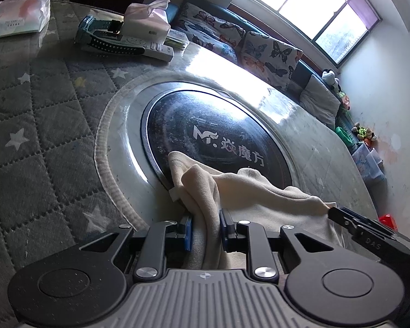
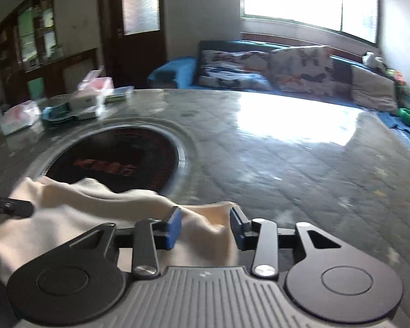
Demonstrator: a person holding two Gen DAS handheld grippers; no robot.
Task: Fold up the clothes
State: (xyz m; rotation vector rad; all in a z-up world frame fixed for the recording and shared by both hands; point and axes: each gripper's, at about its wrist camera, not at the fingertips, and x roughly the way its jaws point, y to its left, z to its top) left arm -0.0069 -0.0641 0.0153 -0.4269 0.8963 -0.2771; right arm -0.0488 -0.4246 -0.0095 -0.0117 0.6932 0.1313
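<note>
Cream cloth [image 1: 248, 191] lies bunched at the near edge of the table [image 1: 54, 114], partly over the black cooktop disc [image 1: 218, 136] set into the tabletop. The table has a quilted star cover under a clear sheet.

Left gripper [image 1: 205, 229]: jaws partly open, a ridge of cloth runs up between the blue pads [image 1: 188, 232]. Pads sit beside the fabric, a gap shows; can't tell if it is pinched or just draped through. Right gripper [image 2: 206, 228]: jaws wider apart, cloth edge between them, left pad touching the fabric, right pad looks clear of it. Not a firm grip as far as shown. Right view is motion-blurred, so contact is uncertain. Each gripper shows at the edge of the other's view, so the two are near each other on the same piece.

Step, my read: early, getting hold of two points on the garment to lift or spread it. No fold is made yet, the cloth is crumpled.

Next move calls for: close both on a single layer at edge or corners, then pull apart to flatten it on the table before folding. Risks: grabbing doubled layers, or the cloth slipping on the glossy sheet.

Clutter at the far side: tissue box [image 1: 146, 20], remote [image 1: 139, 45], plastic packet [image 1: 16, 16]. Well apart from the cloth.
</note>
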